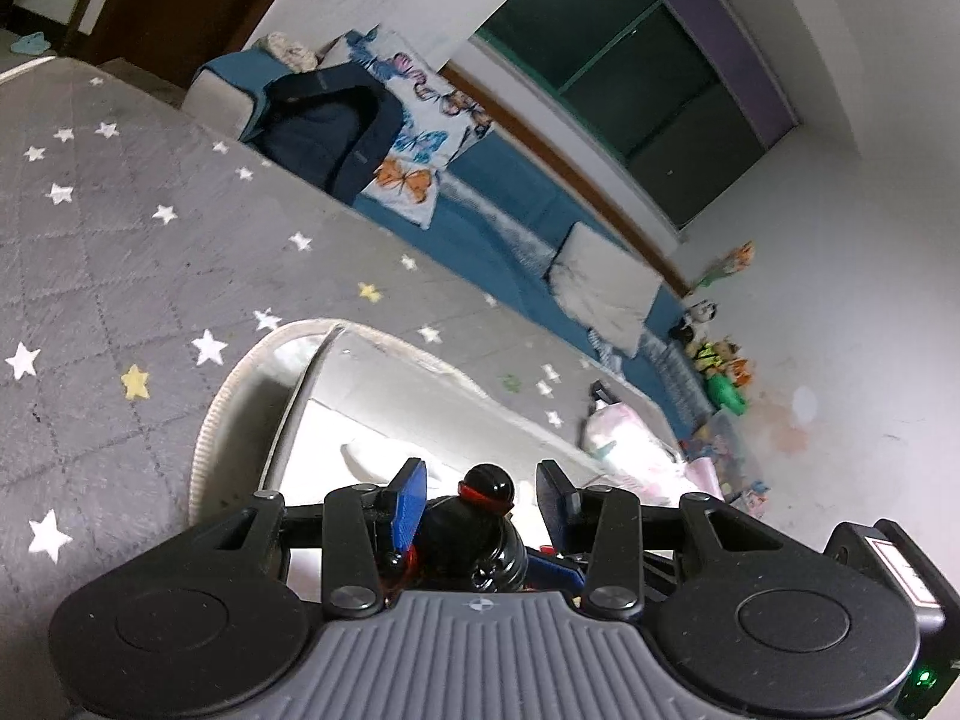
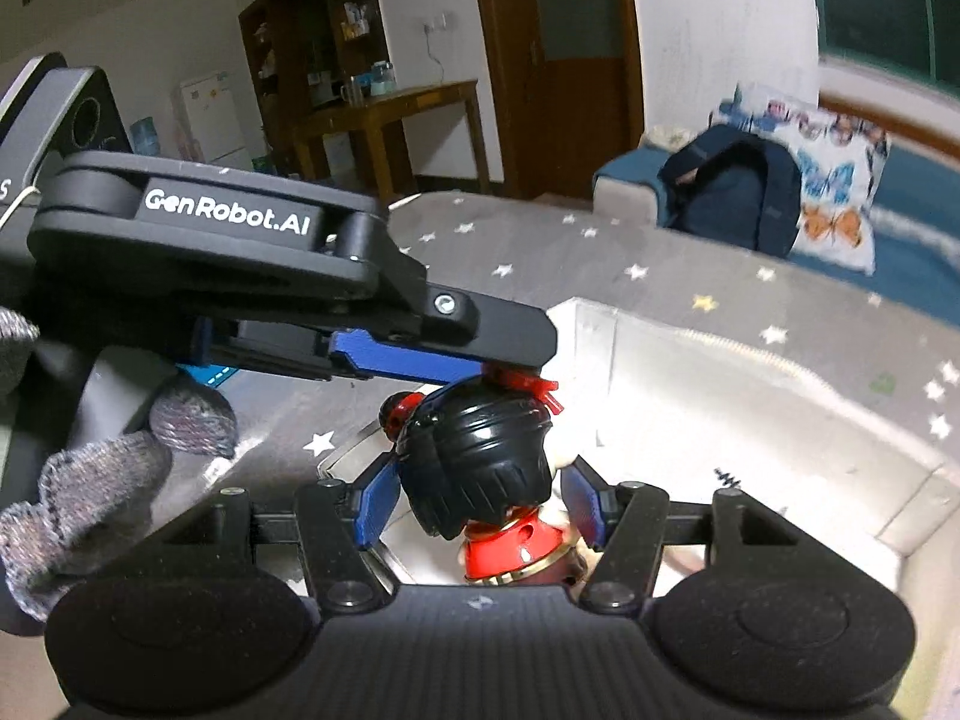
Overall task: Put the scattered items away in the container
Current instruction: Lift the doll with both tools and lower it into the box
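While the grey star-patterned mat [image 1: 120, 252] spread beneath, I hovered over the white container [image 2: 750, 384]. Both hand-held grippers, left [image 1: 480, 489] and right [image 2: 474, 504], looked pinched on one black-and-red toy figure [image 2: 480, 462]. Next I judged: lower, release. The blue sofa [image 1: 510, 222] stood clear.

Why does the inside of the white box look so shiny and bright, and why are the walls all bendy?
Left wrist view: the container interior is overexposed, washing out detail behind the black toy; the window frame bows from fisheye distortion. Right wrist view: the container wall is bright but readable, the backpack slightly blurred, the door frame curved.
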Demonstrator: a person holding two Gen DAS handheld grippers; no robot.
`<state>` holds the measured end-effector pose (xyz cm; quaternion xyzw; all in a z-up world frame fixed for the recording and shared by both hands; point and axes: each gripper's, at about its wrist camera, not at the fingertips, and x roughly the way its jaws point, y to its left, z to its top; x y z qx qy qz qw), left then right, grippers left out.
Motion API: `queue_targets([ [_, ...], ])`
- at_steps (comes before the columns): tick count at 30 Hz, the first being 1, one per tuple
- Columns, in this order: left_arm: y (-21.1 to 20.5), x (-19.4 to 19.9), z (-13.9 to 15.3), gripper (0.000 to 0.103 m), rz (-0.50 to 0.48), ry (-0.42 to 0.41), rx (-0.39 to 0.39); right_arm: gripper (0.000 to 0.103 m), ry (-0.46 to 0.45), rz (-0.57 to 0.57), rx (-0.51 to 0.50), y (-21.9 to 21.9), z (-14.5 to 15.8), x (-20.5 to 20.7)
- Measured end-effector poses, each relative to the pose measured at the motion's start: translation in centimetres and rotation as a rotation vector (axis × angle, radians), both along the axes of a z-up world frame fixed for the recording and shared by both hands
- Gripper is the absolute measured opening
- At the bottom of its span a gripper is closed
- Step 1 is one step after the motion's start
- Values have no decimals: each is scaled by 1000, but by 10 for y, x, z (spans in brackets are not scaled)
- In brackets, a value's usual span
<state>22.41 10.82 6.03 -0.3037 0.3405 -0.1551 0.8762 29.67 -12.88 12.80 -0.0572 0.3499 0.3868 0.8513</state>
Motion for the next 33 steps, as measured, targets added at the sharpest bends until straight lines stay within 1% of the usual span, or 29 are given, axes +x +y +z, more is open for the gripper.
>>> queue_targets([
  [6,-6,12,-10,43,-18,31,35,60,103,7,43,-9,-16,16],
  [10,-8,17,-17,43,-32,53,47,60,147,1,37,-12,-25,20],
  [17,-13,22,-26,43,-32,75,79,60,153,1,-3,-13,-31,16],
  [22,-18,22,-28,42,-36,75,132,60,153,0,-57,0,-34,16],
  [27,-22,20,-27,42,-35,72,179,60,147,3,-91,9,-34,15],
  [33,-22,17,-27,42,-37,71,196,61,151,-4,-110,13,-35,13],
])
